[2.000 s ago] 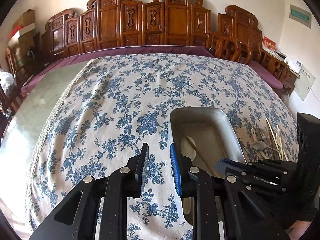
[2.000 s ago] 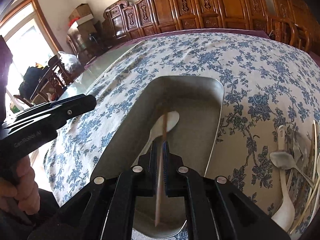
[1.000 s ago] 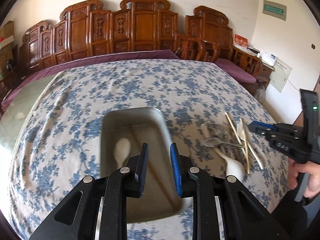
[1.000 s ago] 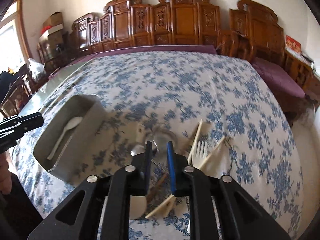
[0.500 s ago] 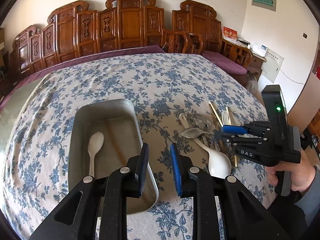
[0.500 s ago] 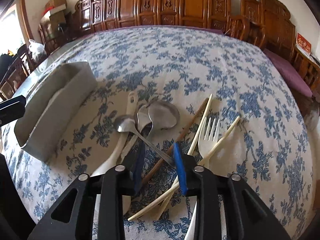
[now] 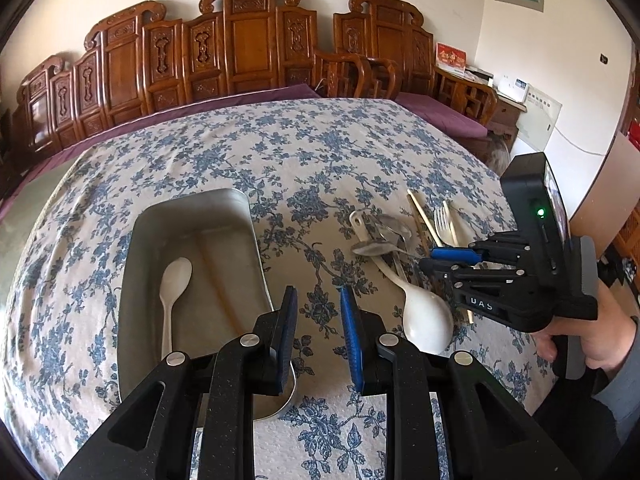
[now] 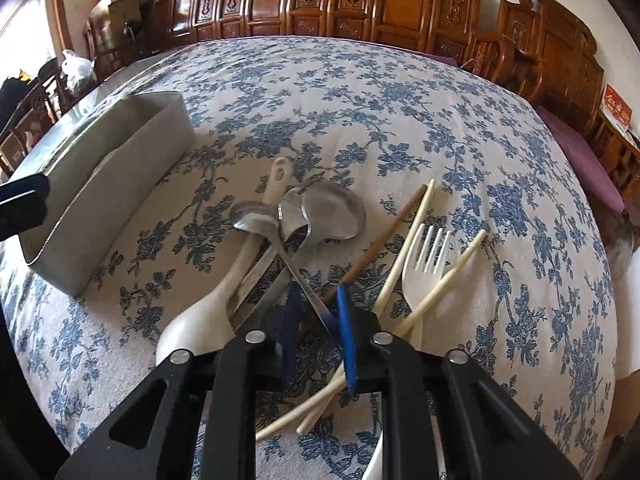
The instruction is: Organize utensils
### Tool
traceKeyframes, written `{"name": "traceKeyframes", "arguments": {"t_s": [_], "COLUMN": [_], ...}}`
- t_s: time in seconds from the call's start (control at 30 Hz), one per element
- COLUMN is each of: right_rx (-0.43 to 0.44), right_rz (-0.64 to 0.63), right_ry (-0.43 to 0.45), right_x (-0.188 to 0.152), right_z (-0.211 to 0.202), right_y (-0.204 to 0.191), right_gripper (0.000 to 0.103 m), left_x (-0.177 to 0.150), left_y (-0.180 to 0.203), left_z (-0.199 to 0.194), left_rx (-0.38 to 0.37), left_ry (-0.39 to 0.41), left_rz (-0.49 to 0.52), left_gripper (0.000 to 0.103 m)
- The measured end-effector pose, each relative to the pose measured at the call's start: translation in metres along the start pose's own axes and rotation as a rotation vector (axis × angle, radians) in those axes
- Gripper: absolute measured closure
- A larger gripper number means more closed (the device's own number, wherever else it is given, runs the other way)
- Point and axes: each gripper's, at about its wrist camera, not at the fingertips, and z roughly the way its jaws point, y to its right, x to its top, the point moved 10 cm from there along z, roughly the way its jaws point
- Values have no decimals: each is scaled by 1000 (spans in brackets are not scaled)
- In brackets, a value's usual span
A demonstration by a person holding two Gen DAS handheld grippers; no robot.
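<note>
Two tongs work the bench: right tongs (image 8: 318, 320) closing around a steel spoon (image 8: 276, 236) handle at the pile's six o'clock; left tongs (image 7: 318, 330) slightly apart, empty. Best squeeze squarely, then lift clear toward the tray (image 7: 140, 240).

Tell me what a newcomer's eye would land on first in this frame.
The tangled pile of utensils on the floral tablecloth, with the right gripper closing over a metal spoon's handle. Left of the pile, the metal tray holds a white spoon; the left gripper hangs empty beside it.

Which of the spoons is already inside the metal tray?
Only the small white plastic spoon, lying bowl-up in the grey metal tray. The large white ladle-style spoon and the steel spoons lie piled on the tablecloth.
</note>
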Motion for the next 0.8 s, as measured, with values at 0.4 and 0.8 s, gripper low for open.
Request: {"name": "traceKeyframes", "arguments": {"t_s": [0.4,0.8], "right_rx": [67,73], "right_rz": [48,203], "right_ry": [71,150], "right_x": [13,22], "right_z": [-19,-35], "right_y": [-1,43], "right_gripper": [101,101], "left_x": [-3,-4], "left_y": [11,43], "left_z": [2,19], "left_rx": [-10,-49], "left_ry": [-7,-39], "left_rz": [7,-2], "left_gripper": [79,72]}}
